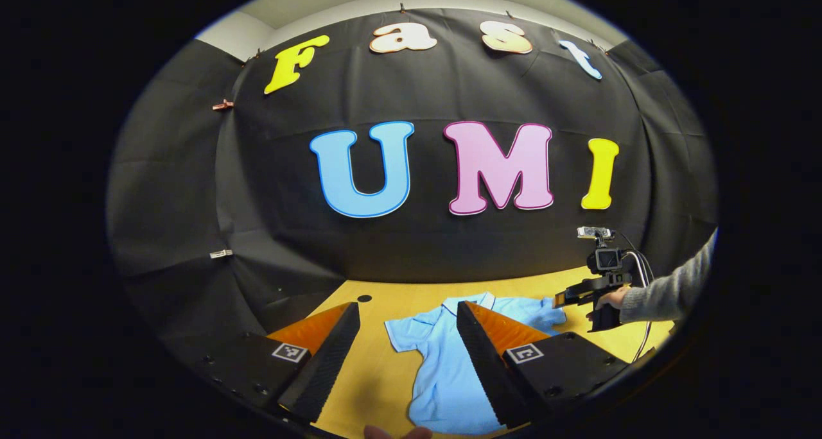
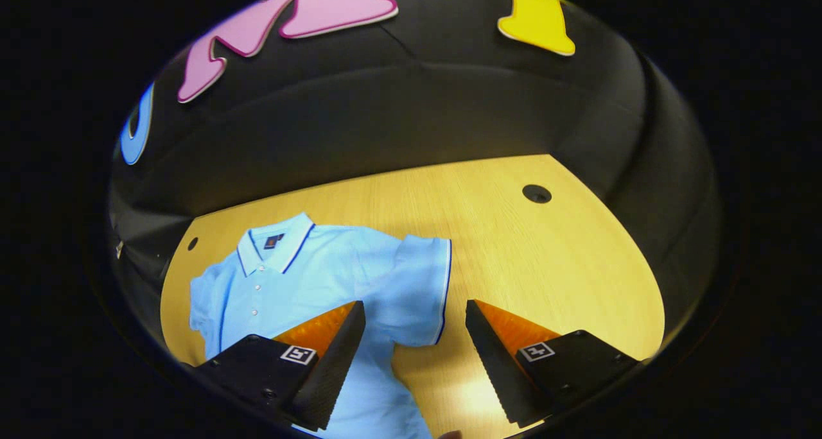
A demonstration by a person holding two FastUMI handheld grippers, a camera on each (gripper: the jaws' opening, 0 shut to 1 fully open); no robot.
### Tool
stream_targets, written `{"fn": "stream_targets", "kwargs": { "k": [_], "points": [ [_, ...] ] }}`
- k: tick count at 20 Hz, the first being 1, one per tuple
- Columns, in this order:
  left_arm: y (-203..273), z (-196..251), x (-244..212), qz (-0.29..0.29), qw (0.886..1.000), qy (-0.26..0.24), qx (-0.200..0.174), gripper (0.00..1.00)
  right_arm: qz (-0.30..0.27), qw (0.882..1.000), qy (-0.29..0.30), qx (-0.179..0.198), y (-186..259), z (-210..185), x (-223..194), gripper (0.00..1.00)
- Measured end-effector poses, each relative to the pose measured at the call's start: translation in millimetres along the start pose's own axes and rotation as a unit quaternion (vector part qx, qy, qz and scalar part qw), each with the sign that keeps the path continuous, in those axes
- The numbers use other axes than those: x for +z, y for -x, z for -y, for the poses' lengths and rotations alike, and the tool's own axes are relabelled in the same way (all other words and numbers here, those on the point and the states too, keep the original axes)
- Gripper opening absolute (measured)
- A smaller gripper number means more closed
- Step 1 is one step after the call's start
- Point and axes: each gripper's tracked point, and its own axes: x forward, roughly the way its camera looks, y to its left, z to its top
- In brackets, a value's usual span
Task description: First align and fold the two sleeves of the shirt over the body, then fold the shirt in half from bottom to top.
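In the left gripper view, the left tool (image 1: 408, 343) is spread wide, with nothing between its two fingers. It hangs above the near part of the wooden surface (image 1: 379, 368). Between the fingers lies one light blue shirt (image 1: 443, 375), flat on the surface, with its collar away from the camera and its bottom hem toward the near edge. One short sleeve (image 1: 404, 333) is spread to the side. Bare wood is open beside this sleeve, up to a small round hole (image 1: 364, 298) near the far edge.

In the right gripper view, the right tool (image 2: 414, 346) is also spread wide and holds nothing. It hovers over the other sleeve (image 2: 420, 285), whose dark-trimmed hem lies between the two fingers. The collar (image 2: 276, 249) is near the far edge of the surface. Beside this sleeve a wide area of bare wood (image 2: 546, 266) is free, reaching to a second round hole (image 2: 537, 194).

Farther off in the left gripper view, a hand (image 1: 610, 298) in a grey sleeve (image 1: 671, 291) holds the right tool at the shirt's far side. Behind the surface stands the black cloth wall (image 1: 449, 246).
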Motion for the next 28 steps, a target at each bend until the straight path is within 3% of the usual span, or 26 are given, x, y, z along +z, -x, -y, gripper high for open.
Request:
{"fn": "stream_targets", "kwargs": {
  "k": [7, 13, 14, 15, 17, 18, 19, 20, 23, 28],
  "points": [
    [6, -6, -11, -0.023, 0.999, -0.002, 0.029, 0.96, -0.046, 0.998, 0.030, -0.031, -58, 12, -11, 0.98],
    [4, -12, -16, -0.031, 0.998, 0.000, 0.046, 0.96, -0.051, 0.998, 0.032, -0.031, -63, 13, -11, 0.92],
    [3, -13, -15, -0.031, 0.998, 0.002, 0.048, 0.96, -0.056, 0.998, 0.029, -0.031, -65, 11, -13, 0.76],
    [2, -14, -16, -0.031, 0.998, 0.004, 0.051, 0.96, -0.056, 0.998, 0.026, -0.031, -64, 9, -13, 0.73],
    [2, -17, -17, -0.033, 0.998, 0.007, 0.056, 0.96, -0.061, 0.998, 0.020, -0.026, -61, 8, -12, 0.48],
    [3, -19, -16, -0.033, 0.998, 0.007, 0.059, 0.96, -0.062, 0.998, 0.021, -0.022, -60, 6, -12, 0.20],
    [3, -20, -16, -0.033, 0.998, 0.007, 0.060, 0.96, -0.063, 0.998, 0.023, -0.019, -60, 4, -14, 0.22],
    [3, -21, -16, -0.034, 0.998, 0.007, 0.061, 0.96, -0.061, 0.998, 0.029, -0.017, -60, 3, -14, 0.13],
    [5, -22, -18, -0.035, 0.997, 0.004, 0.062, 0.96, -0.058, 0.997, 0.040, -0.008, -57, -2, -15, 0.05],
    [7, -24, -16, -0.032, 0.998, 0.002, 0.060, 0.96, -0.003, 0.997, 0.080, 0.006, -41, -17, 11, 0.05]
  ]
}}
